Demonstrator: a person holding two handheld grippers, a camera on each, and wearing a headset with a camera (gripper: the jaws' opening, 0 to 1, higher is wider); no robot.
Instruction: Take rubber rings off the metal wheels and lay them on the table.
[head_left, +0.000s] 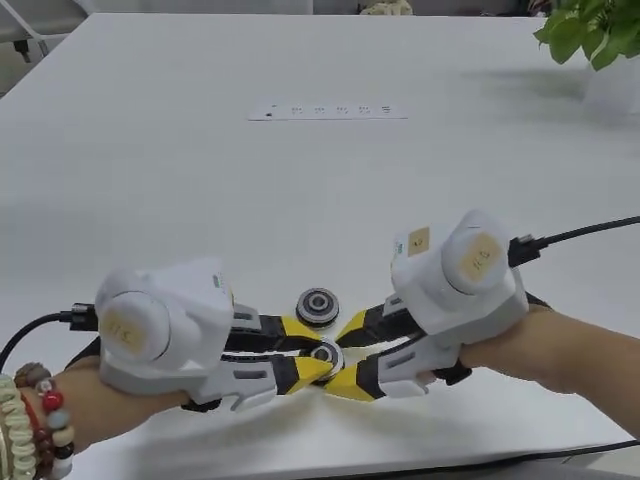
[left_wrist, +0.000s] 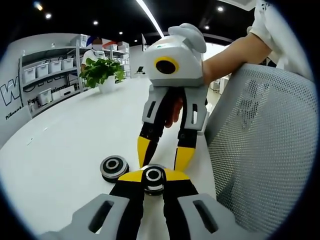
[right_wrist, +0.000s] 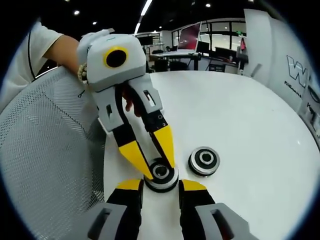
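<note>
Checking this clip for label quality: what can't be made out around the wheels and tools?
Head view: the near wheel sits mostly under both tools' jaws; its rubber ring can't be judged.
Left gripper view: tips of the right tool hide whether they touch that wheel.
Right gripper view: tips of the left tool cover the rim, so ring or metal grip is unclear.
Head view: power strip markings too small; plant cut off by the corner.

Mostly covered in the head view by yellow tips of left gripper (head_left: 312, 352) and right gripper (head_left: 340, 356): wheel (head_left: 325, 353), with rim unseen. Too small to read: marks on white strip (head_left: 327, 111). Cut by picture edges: plant (head_left: 590, 30), bead bracelets (head_left: 30, 425). Blurred, in left gripper view: shelves (left_wrist: 47, 75).
</note>
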